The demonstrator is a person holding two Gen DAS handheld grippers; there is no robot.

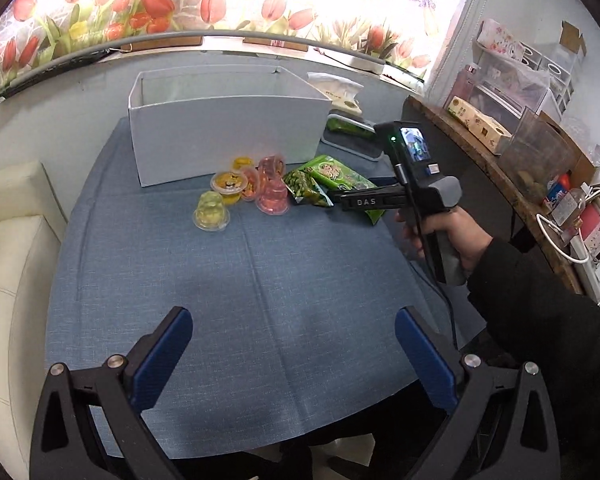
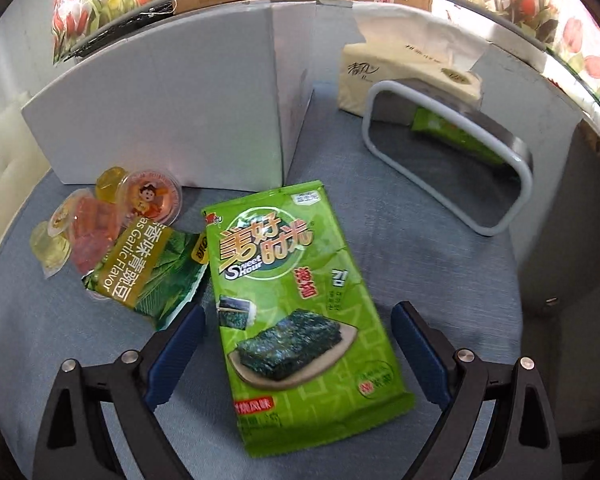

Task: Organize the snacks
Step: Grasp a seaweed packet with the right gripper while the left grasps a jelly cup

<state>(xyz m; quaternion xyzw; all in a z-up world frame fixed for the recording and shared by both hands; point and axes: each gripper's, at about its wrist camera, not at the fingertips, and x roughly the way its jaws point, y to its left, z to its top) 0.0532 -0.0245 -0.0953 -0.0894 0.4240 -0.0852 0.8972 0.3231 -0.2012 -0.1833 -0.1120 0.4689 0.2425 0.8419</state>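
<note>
Blue-clothed desk (image 1: 284,280) filling most of both views. At its far side, a tall white open-topped box (image 1: 228,136), upright, walls plain. To the right of the box, a low grey bin with a white rim (image 2: 452,160), one green packet (image 2: 456,132) lying inside against its far wall; a cream tissue pack (image 2: 404,76) just behind the bin. Left of the desk, a cream padded seat (image 1: 12,240).

Seaweed packet (image 2: 300,304), green, flat on the cloth in front of the box's right corner, lengthwise between the two blue pads of the right tongs (image 2: 296,352). Right tongs spread wide, pads either side of the packet's lower half and not pressing it, as far as the wrist view shows. In the left wrist view, a hand (image 1: 456,236) in a dark sleeve gripping the handle of the right tongs.

Left of the seaweed packet, a smaller green-pea packet (image 2: 148,272), its edge touching or nearly touching the seaweed packet. Further left, a cluster of jelly cups (image 1: 240,192), yellow, orange and pink, bunched together just before the box's front wall.

Left tongs (image 1: 294,356) released, pads well apart over bare cloth, well apart from every snack.
</note>
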